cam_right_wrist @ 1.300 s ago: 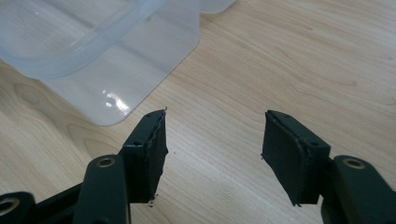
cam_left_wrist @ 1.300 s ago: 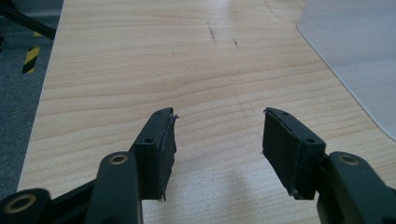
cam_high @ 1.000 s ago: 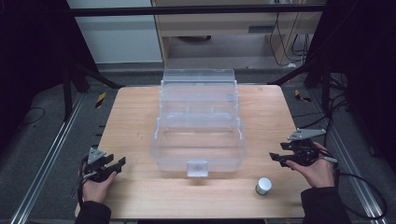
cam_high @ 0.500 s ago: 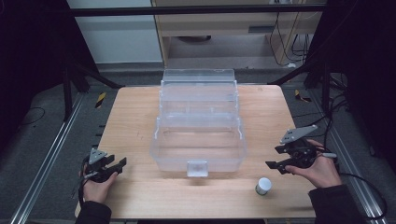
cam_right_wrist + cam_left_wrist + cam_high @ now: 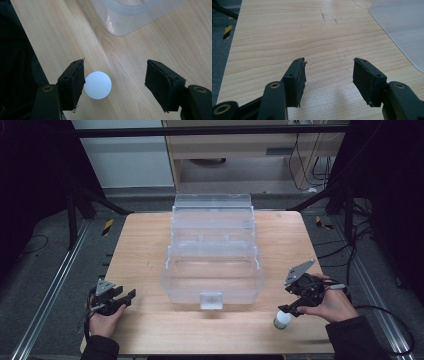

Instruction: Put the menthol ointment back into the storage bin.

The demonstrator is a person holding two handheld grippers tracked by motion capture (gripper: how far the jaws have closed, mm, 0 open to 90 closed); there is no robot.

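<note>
A small bottle with a round white cap (image 5: 282,320) stands near the table's front right edge. My right gripper (image 5: 289,309) hangs just above it, tilted down. In the right gripper view the white cap (image 5: 97,85) lies between the jaws, close by the left pad (image 5: 75,80) and far from the right one. This gripper (image 5: 115,75) is open, and its jaws have just been opening wider. My left gripper (image 5: 127,296) rests at the front left of the table, open, with bare wood between its jaws (image 5: 329,72).
A clear plastic tiered box (image 5: 212,255) with a front latch (image 5: 210,300) stands in the middle of the wooden table (image 5: 140,250); its corner (image 5: 125,25) lies just beyond the bottle. Dark floor and metal rails surround the table.
My right gripper has moved left toward the bottle and tipped downward over it, with its jaws spread wider. The left gripper has stayed put.
</note>
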